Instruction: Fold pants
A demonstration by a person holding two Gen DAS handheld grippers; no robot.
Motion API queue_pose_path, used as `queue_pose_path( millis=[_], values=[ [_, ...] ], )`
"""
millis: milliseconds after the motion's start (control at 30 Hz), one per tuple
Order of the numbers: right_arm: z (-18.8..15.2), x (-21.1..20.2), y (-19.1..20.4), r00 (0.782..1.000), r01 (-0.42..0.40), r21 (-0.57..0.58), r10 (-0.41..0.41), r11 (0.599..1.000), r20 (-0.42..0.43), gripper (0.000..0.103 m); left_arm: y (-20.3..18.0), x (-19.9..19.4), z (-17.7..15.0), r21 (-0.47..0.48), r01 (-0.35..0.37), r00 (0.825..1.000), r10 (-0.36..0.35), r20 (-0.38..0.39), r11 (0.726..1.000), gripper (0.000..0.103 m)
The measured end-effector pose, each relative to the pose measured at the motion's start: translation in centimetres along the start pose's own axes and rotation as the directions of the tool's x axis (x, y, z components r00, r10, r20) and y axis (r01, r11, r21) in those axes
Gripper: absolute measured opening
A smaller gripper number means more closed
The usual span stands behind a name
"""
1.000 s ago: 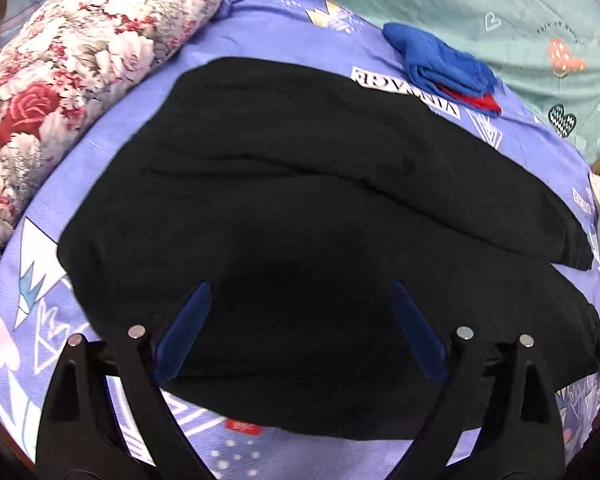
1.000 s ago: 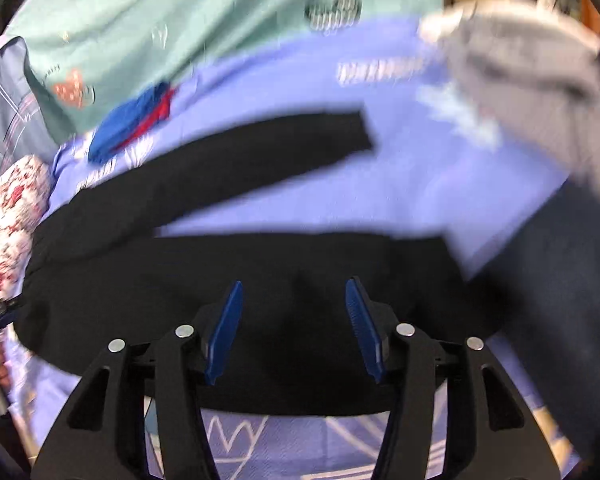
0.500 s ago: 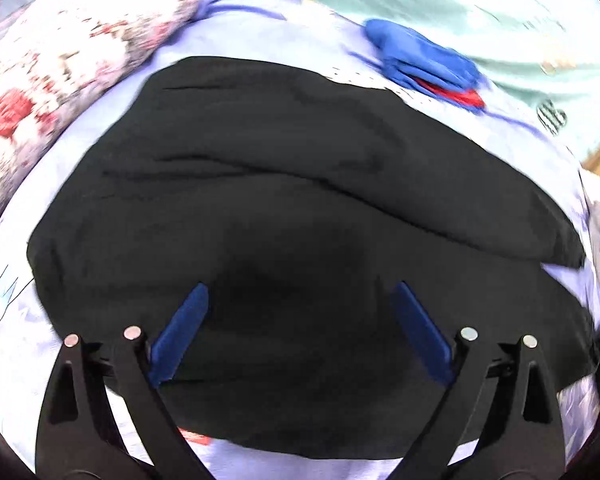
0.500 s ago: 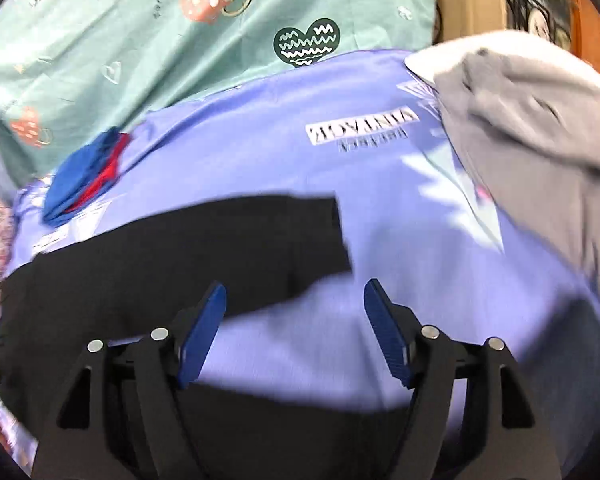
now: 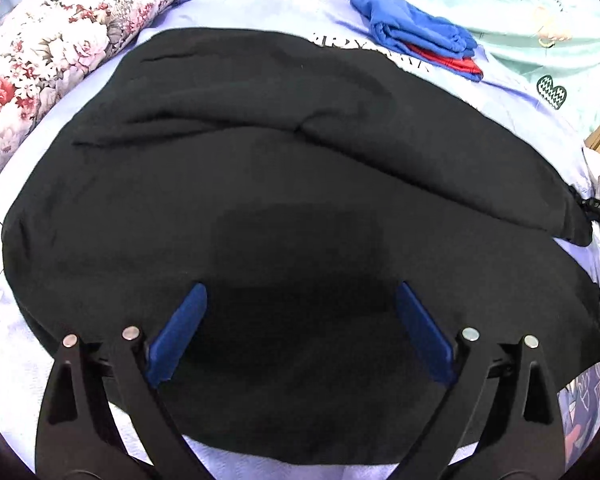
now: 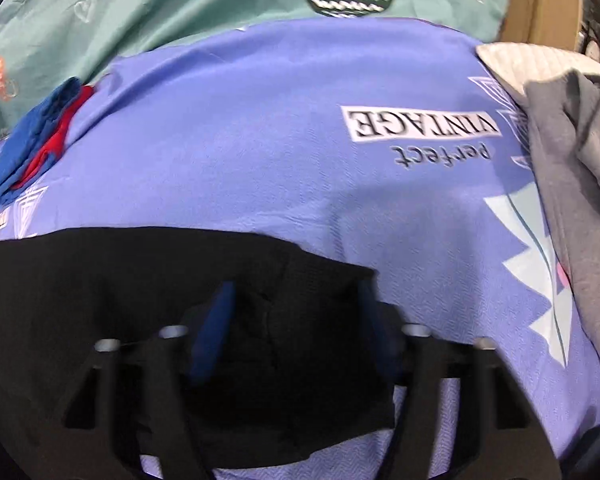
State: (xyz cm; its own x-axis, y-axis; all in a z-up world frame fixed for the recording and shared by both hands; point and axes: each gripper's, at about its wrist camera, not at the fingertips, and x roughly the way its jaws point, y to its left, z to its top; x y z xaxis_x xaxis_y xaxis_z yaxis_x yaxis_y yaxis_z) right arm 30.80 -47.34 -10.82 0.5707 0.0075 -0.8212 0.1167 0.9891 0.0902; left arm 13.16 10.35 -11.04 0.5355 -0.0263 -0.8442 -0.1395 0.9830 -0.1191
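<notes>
Pants [image 5: 284,184], black, lie spread across the lavender printed bedsheet [image 6: 284,128] on the bed, two legs running off to one side. Left gripper [image 5: 300,328] hovers over the waist end, fingers wide apart with nothing between them. Right gripper [image 6: 292,320] sits at the cuff end of one leg; its fingers have just been closing, with a bunched bit of black hem between them. Motion blur hides whether the pads actually press the cloth, so I cannot tell if the grip is made.

Judgement: step in hand is seizing the leg end to carry it over. Best to pinch both layers of the hem squarely, lift only enough to clear the sheet, and keep the waist end pinned or held so the fabric doesn't drag.

Left wrist view alone shows the whole garment, the floral pillow [image 5: 60,48] and the neat blue folded garment [image 5: 416,36]. Right wrist view alone shows the grey garment [image 6: 572,168] heaped beside the cuff.
</notes>
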Motion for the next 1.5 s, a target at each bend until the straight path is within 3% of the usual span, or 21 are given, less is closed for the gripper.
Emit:
queue_pose_path(
  millis=[33,67,133,233,333,467,533,567,600,667,700,800,900,1067,1167,1267,1400,1500],
  values=[
    [0.1,-0.3,0.3,1.0,0.005,-0.015,-0.005,1.0,0.001,0.025,-0.2,0.1,0.0,0.012,-0.013,1.0,0.013,0.003,1.0,0.098],
    [0.3,-0.6,0.9,1.0,0.017,-0.047,-0.017,0.999,0.006,0.015,-0.4,0.1,0.0,0.025,-0.024,1.0,0.024,0.004,0.999,0.098],
    [0.7,-1.6,2.0,0.998,0.048,-0.105,-0.043,0.993,0.047,0.014,-0.5,0.3,-0.1,0.043,-0.035,0.999,0.035,0.003,0.998,0.098],
    [3.2,-4.4,2.1,0.98,0.105,-0.107,-0.084,0.989,0.181,0.014,-0.4,0.3,-0.1,0.046,-0.034,0.999,0.034,0.007,0.998,0.098],
    [6.2,-5.7,2.5,0.941,0.216,-0.124,-0.173,0.969,0.289,0.014,-0.2,0.3,-0.1,0.041,-0.033,0.999,0.032,0.009,0.999,0.098],
    [8.0,-1.9,3.2,0.928,0.325,-0.154,-0.282,0.933,0.244,0.015,-0.1,0.3,0.0,0.03,-0.026,1.0,0.025,0.012,0.999,0.098],
    [7.7,1.0,3.5,0.938,0.331,-0.177,-0.303,0.927,0.168,0.018,0.1,0.1,0.2,0.024,-0.023,1.0,0.023,0.006,0.999,0.098],
    [7.5,3.3,3.5,0.939,0.342,-0.191,-0.327,0.92,0.106,0.034,0.1,0.0,0.4,0.022,-0.018,1.0,0.018,0.003,1.0,0.098],
    [7.1,4.5,3.5,0.927,0.374,-0.205,-0.365,0.904,0.08,0.047,0.3,-0.5,0.8,0.023,-0.011,1.0,0.011,0.009,1.0,0.098],
    [6.4,4.2,4.1,0.888,0.458,-0.223,-0.433,0.86,0.155,0.055,0.6,-1.5,1.6,0.035,0.005,0.999,-0.006,0.035,0.999,0.098],
    [6.3,3.9,4.1,0.886,0.463,-0.222,-0.439,0.858,0.15,0.055,0.9,-2.3,2.5,0.051,0.012,0.998,-0.015,0.054,0.999,0.098],
    [5.6,1.1,3.3,0.897,0.431,-0.143,-0.407,0.891,0.171,0.057,2.0,-4.2,5.5,0.095,-0.025,0.993,0.014,0.114,0.995,0.098],
    [3.9,-2.9,3.2,0.913,0.369,-0.083,-0.344,0.926,0.222,0.071,3.8,-4.5,9.7,0.139,-0.084,0.985,0.06,0.165,0.987,0.099],
    [-0.6,-8.6,5.0,0.969,0.138,-0.035,-0.128,0.99,0.21,0.076,7.4,-0.9,16.7,0.174,-0.179,0.971,0.145,0.19,0.968,0.099],
    [-3.7,-10.6,7.0,0.978,0.036,-0.011,-0.033,0.999,0.205,0.09,9.4,2.0,19.2,0.164,-0.137,0.986,0.119,0.117,0.977,0.098],
    [-5.4,-11.2,9.0,0.98,-0.056,0.002,0.055,0.998,0.191,0.09,11.0,4.6,20.4,0.14,-0.143,0.987,0.131,0.096,0.98,0.096],
    [-6.4,-10.5,11.6,0.974,-0.171,0.032,0.164,0.985,0.155,0.09,11.4,6.1,21.4,0.19,-0.122,0.99,0.105,0.095,0.974,0.096],
    [-6.6,-9.5,12.9,0.974,-0.184,0.037,0.177,0.982,0.138,0.09,10.8,7.1,21.5,0.266,-0.073,0.997,0.065,0.039,0.961,0.087]
  ],
)
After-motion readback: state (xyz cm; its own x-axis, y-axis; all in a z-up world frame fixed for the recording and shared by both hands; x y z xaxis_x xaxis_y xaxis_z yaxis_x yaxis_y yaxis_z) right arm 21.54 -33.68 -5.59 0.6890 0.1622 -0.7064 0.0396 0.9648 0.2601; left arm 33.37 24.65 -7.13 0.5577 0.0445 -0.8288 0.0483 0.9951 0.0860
